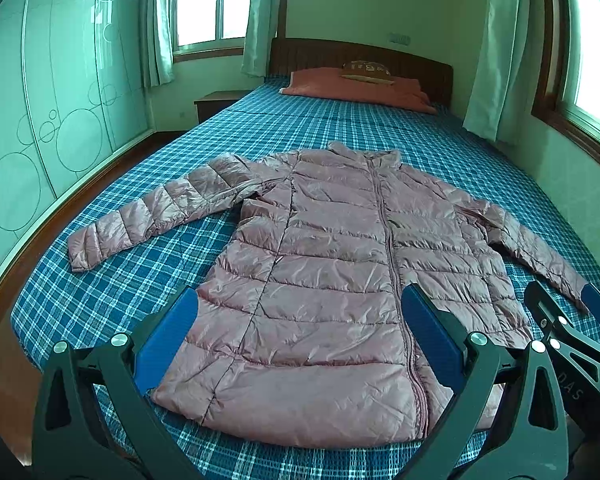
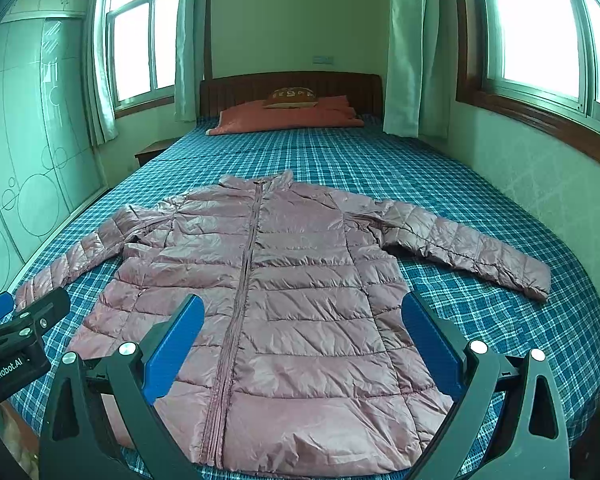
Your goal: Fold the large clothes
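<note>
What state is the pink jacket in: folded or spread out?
Spread out. The pink jacket lies flat on the checked bedsheet, front up, zip closed, both sleeves stretched outward; both open grippers hover above its hem.

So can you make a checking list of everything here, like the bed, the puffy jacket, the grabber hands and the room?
Surface: bed with a blue plaid sheet, flat.
Job's things: pink puffer jacket lying spread out, zipped, front up, collar toward the headboard, both sleeves out to the sides, nothing folded yet.
Clutter: orange blanket and patterned pillow by the headboard, away from the jacket.
Grippers: left gripper open over the hem, holding nothing; right gripper open over the hem, holding nothing.
Cables: nothing seen.
Surroundings: wardrobe with circle patterns on the left, windows with curtains, small nightstand beside the bed.
</note>
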### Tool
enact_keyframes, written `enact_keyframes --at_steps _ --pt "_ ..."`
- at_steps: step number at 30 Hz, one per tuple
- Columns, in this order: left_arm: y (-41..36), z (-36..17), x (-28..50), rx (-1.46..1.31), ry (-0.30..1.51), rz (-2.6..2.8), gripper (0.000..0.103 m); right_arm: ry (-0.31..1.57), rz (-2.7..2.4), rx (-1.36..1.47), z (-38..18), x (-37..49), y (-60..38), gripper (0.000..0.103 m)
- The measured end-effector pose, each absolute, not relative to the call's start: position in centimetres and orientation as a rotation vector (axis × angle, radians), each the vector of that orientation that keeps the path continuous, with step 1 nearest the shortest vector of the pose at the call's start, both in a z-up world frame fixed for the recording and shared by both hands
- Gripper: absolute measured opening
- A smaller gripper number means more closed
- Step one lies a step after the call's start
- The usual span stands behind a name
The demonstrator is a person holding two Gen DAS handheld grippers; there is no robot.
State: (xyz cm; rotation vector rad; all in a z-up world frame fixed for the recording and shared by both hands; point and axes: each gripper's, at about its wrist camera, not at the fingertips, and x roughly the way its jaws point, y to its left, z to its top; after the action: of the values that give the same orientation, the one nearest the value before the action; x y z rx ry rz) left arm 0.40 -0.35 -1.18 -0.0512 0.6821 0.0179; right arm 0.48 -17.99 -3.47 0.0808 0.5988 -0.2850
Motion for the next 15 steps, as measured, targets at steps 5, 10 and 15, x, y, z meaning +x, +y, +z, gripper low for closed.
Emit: enact_keyframes --at_steps 5,10,15 --pt "0.7 -2.2 2.3 -0.089 0.703 0.040 0.101 0.612 -0.287 0.109 -4.3 1.4 -19.1 0.098" --pt "3.3 -5.3 5.9 -0.196 0.821 0.053 0.101 0.642 -0.305 0.189 -6.0 3.0 -22.6 0.098" --pt "7.1 -8.9 9.3 -0.281 0.882 0.157 0.101 0.666 -0.359 0.310 -8.5 4.3 -28.8 0.098"
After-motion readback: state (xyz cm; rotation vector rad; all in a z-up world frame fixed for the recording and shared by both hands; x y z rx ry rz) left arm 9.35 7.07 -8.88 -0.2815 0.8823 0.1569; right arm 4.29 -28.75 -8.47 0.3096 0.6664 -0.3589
